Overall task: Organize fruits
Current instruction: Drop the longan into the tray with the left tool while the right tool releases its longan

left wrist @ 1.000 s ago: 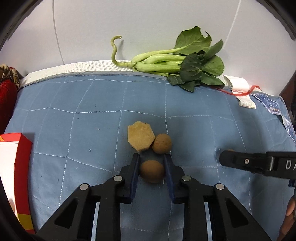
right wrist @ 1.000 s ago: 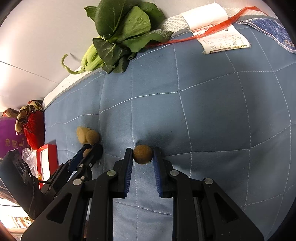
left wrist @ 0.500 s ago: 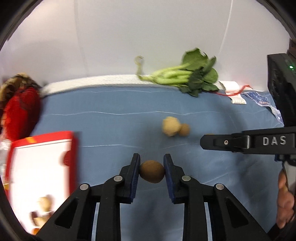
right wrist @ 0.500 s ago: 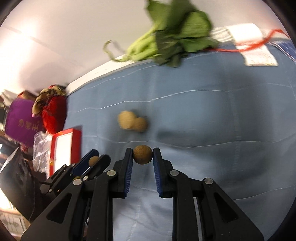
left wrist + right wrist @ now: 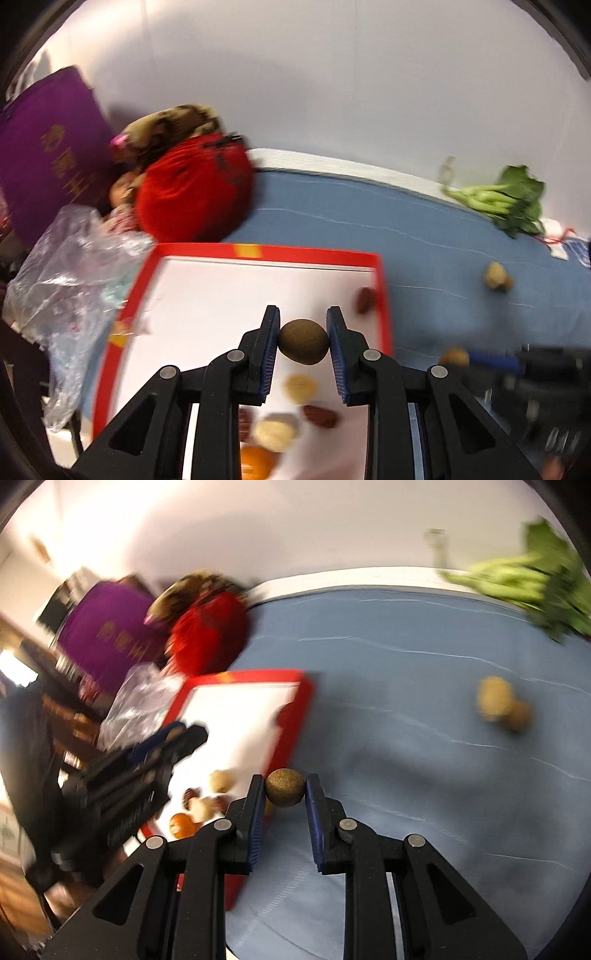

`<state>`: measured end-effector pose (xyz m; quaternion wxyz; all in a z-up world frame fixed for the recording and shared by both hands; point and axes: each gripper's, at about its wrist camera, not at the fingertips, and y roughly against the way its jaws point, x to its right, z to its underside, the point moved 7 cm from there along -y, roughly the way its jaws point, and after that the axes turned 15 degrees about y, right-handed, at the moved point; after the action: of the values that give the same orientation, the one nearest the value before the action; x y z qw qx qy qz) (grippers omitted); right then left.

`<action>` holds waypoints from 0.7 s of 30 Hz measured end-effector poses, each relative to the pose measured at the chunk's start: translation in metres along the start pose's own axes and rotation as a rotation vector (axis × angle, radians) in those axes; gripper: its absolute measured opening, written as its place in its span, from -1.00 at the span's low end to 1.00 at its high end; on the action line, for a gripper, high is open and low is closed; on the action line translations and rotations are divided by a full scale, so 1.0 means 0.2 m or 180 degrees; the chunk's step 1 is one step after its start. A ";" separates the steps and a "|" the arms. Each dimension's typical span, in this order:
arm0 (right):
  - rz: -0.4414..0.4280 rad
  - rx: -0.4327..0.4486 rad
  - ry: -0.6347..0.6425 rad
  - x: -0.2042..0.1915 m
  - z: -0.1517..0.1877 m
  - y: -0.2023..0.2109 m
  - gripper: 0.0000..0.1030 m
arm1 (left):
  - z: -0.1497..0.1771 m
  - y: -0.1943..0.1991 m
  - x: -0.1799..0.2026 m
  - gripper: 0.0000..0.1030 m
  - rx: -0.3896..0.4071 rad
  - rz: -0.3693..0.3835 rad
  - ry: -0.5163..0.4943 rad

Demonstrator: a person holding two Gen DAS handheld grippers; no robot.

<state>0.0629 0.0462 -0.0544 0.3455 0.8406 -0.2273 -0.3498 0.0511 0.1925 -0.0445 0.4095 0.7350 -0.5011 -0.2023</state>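
Note:
My left gripper (image 5: 303,334) is shut on a brown kiwi-like fruit (image 5: 303,341), held above the white inside of a red-rimmed box (image 5: 207,306). Several fruits lie in the box: pale round ones (image 5: 275,432), dark red dates (image 5: 320,416) and an orange (image 5: 256,461). My right gripper (image 5: 285,786) is shut on a small round brown fruit (image 5: 285,787), just over the red box's right rim (image 5: 295,720). The left gripper (image 5: 166,744) shows blurred over the box in the right wrist view. Two more pieces (image 5: 502,705) remain on the blue quilt.
A blue quilted cloth (image 5: 424,236) covers the surface. Leafy greens (image 5: 506,203) lie at the far right by the wall. A red cushion (image 5: 192,192), a purple bag (image 5: 48,151) and a clear plastic bag (image 5: 70,280) crowd the left side.
Both grippers swung left with their fruits, away from the pile on the quilt. The red box has come into full view below the left gripper. Both views are now blurred.

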 end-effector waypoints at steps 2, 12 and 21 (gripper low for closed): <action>-0.0071 -0.0040 0.0180 -0.12 0.02 -0.07 -0.62 | -0.01 -0.02 -0.09 -0.49 -0.0024 -0.0115 0.0046; -0.0065 -0.0356 0.0703 -0.37 0.15 -0.31 -0.62 | 0.09 -0.20 -0.29 -0.49 -0.0467 -0.0330 0.0233; -0.0074 -0.0517 0.0863 -0.44 0.21 -0.37 -0.61 | 0.12 -0.25 -0.31 -0.47 -0.0619 -0.0479 0.0308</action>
<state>-0.0144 0.1324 -0.0929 0.4358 0.8520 -0.1398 -0.2544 0.0364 0.2475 -0.1058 0.4862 0.7363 -0.4023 -0.2443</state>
